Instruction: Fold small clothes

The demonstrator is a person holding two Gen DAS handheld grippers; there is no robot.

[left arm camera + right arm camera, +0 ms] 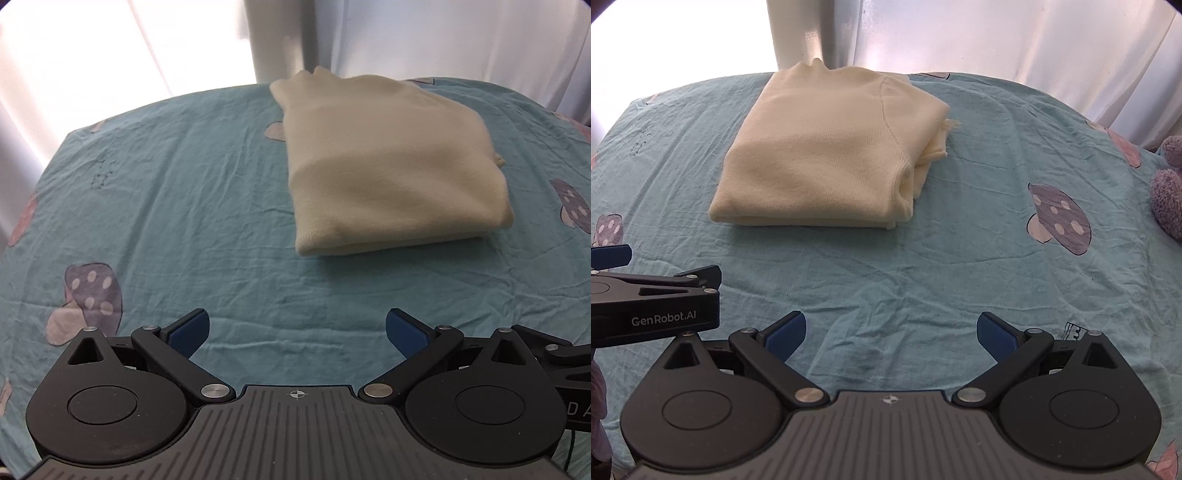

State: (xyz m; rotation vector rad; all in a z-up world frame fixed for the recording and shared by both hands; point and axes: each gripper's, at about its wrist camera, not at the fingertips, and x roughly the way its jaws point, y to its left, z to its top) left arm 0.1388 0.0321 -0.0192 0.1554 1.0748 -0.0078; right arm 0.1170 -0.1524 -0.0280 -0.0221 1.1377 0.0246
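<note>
Left gripper [297,334]: jaws spread wide, nothing between the blue pads [188,332], only bedsheet [166,206] below. It sits low over the near edge of the bed, well short of the sweater [388,162].

Sweater: cream knit, folded into a thick rectangular bundle, lying flat on the teal sheet toward the far side of the bed. In the left view it sits right of centre; in the right view [827,151] it sits left of centre, so it lies roughly between the two grippers, further out. Folded layers and a loose edge show on its right side. No gripper touches it.

Right gripper [891,334]: also wide open, empty, over bare sheet, near edge of bed. The left gripper's body [653,306] shows at the left edge of the right view, just beside it.

Sheet has mushroom prints [1060,218]. A purple plush toy [1169,188] sits at the far right edge. Pale curtain [997,40] hangs behind the bed.
</note>
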